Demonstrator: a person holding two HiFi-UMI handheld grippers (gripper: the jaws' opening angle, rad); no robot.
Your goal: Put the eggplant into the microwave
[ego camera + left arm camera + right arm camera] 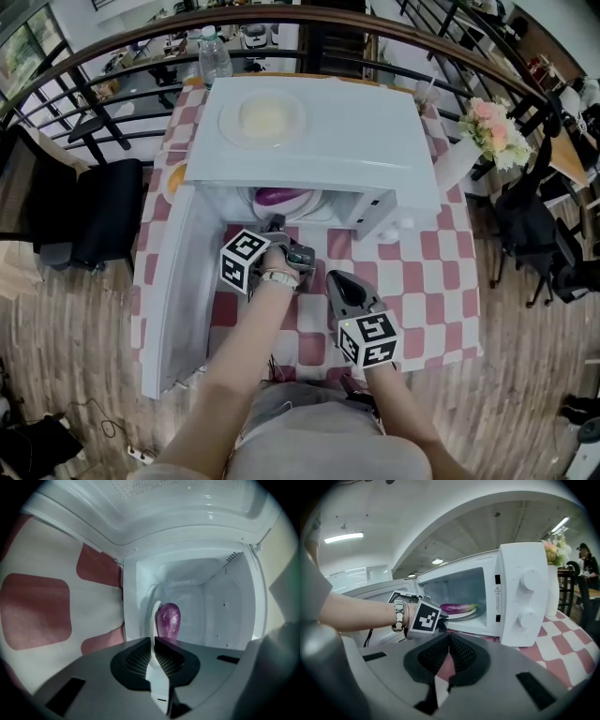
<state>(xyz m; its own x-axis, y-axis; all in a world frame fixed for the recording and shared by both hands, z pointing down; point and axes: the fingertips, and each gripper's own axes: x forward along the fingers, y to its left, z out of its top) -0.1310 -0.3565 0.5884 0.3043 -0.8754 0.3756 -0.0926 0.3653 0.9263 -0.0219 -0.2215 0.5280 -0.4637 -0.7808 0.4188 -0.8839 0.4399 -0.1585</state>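
Note:
A purple eggplant [277, 197] lies on a white plate [311, 202] inside the open white microwave [319, 141]. Its door [178, 281] hangs open to the left. My left gripper [278, 225] reaches into the microwave's mouth and is shut on the plate's near rim [153, 620], which shows edge-on between the jaws, with the eggplant [168, 619] just beyond. My right gripper [342, 281] hovers shut and empty over the checked tablecloth in front of the microwave. In the right gripper view, the eggplant [457, 607] rests on the plate [465, 615] beyond the right gripper [449, 637].
A plate with something pale yellow [262, 117] sits on top of the microwave. A water bottle [214, 52] stands behind it and a flower vase [497, 127] at the right. Red-and-white checked tablecloth [422, 272] covers the table; black chairs and a railing surround it.

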